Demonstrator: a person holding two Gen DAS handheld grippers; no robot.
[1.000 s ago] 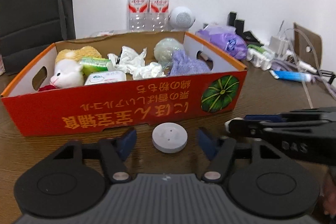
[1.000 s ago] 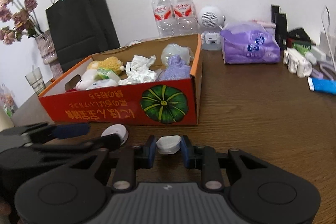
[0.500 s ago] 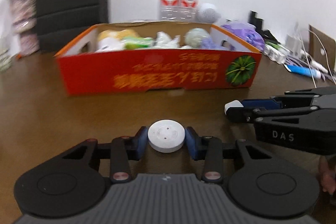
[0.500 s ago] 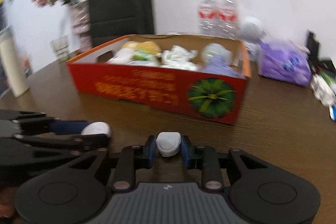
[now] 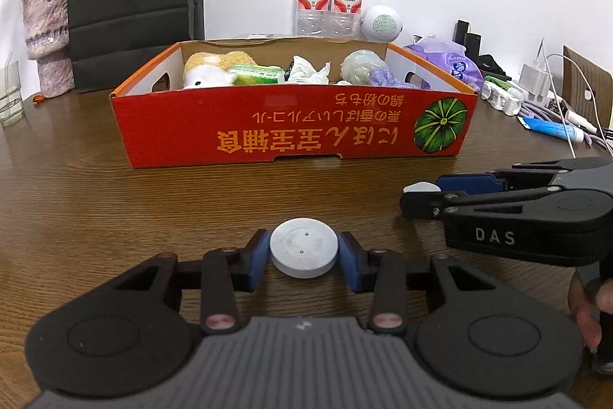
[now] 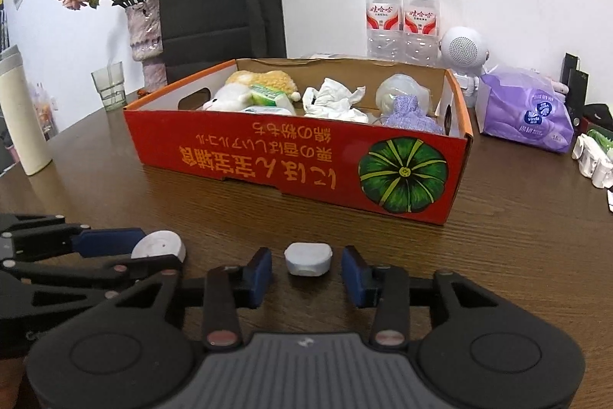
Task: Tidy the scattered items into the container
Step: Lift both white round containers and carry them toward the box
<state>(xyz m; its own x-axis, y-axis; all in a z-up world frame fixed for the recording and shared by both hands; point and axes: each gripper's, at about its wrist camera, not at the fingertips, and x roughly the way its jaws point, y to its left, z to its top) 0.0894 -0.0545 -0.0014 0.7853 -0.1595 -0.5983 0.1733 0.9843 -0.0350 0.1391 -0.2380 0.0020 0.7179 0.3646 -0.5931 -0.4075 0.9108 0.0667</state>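
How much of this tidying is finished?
Mostly done: the box already holds a plush toy, tissues and more. The left hand-held gripper grips a white disc; the right one's jaws have just opened around a white cap. Both remain outside.

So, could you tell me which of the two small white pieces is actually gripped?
The round white disc, pinched by the left gripper; the right gripper's pads stand clear of the smaller white piece.

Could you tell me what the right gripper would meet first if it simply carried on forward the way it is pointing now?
First the small white rounded piece lying between the right gripper's open jaws, which have just been opening off it. Beyond it, across bare table, comes the red box's front wall, though the downward tilt may reach the tabletop sooner.
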